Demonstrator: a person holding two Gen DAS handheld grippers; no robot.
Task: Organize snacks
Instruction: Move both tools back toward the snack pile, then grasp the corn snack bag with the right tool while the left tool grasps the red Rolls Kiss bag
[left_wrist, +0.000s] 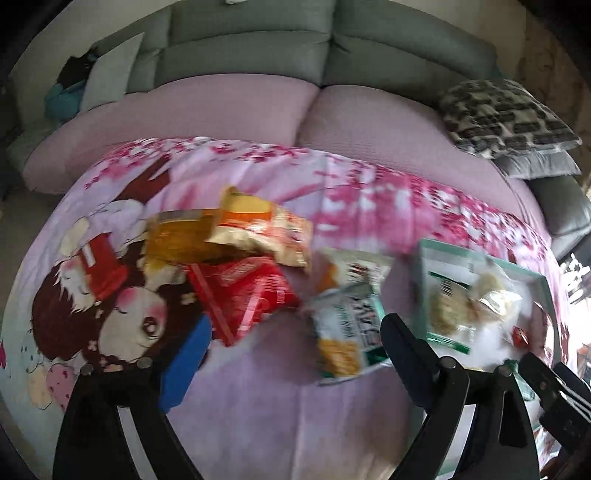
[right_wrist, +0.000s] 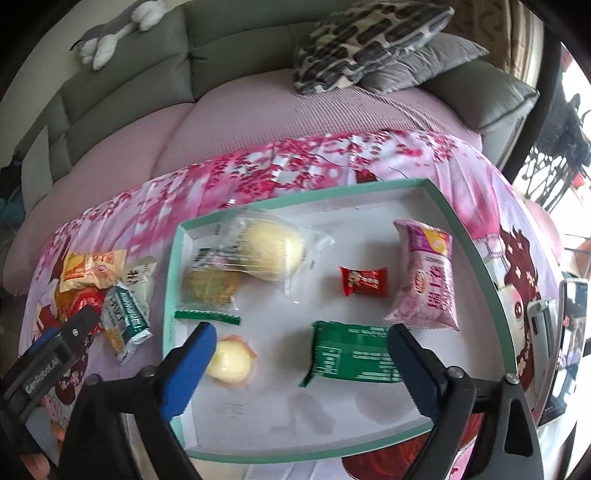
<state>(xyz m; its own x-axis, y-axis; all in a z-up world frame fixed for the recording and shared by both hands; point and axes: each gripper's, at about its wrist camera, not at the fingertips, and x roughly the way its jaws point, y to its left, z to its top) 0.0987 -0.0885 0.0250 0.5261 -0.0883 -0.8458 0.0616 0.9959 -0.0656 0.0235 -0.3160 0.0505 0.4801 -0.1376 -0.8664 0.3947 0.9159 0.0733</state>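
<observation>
In the left wrist view my left gripper (left_wrist: 295, 358) is open over the printed cloth, with nothing between its fingers. A white-and-green packet (left_wrist: 347, 328) lies just ahead, near the right finger. Further left is a pile: a red packet (left_wrist: 243, 291), a yellow one (left_wrist: 177, 236) and a beige-orange one (left_wrist: 258, 229). In the right wrist view my right gripper (right_wrist: 299, 369) stands open above the teal-rimmed white tray (right_wrist: 476, 240). A green packet (right_wrist: 351, 354) lies between its fingers, unpressed. The tray also holds a pink packet (right_wrist: 428, 277), a red candy (right_wrist: 364, 282), a wrapped bun (right_wrist: 266, 251) and a yellow cake (right_wrist: 229, 360).
The pink cartoon cloth (left_wrist: 258, 406) covers a low surface in front of a grey-green sofa (left_wrist: 251, 44) with mauve seat cushions. A patterned pillow (right_wrist: 369, 40) lies at the sofa's right end. A phone (right_wrist: 565, 332) stands right of the tray. My left gripper's body (right_wrist: 55, 347) sits left of the tray.
</observation>
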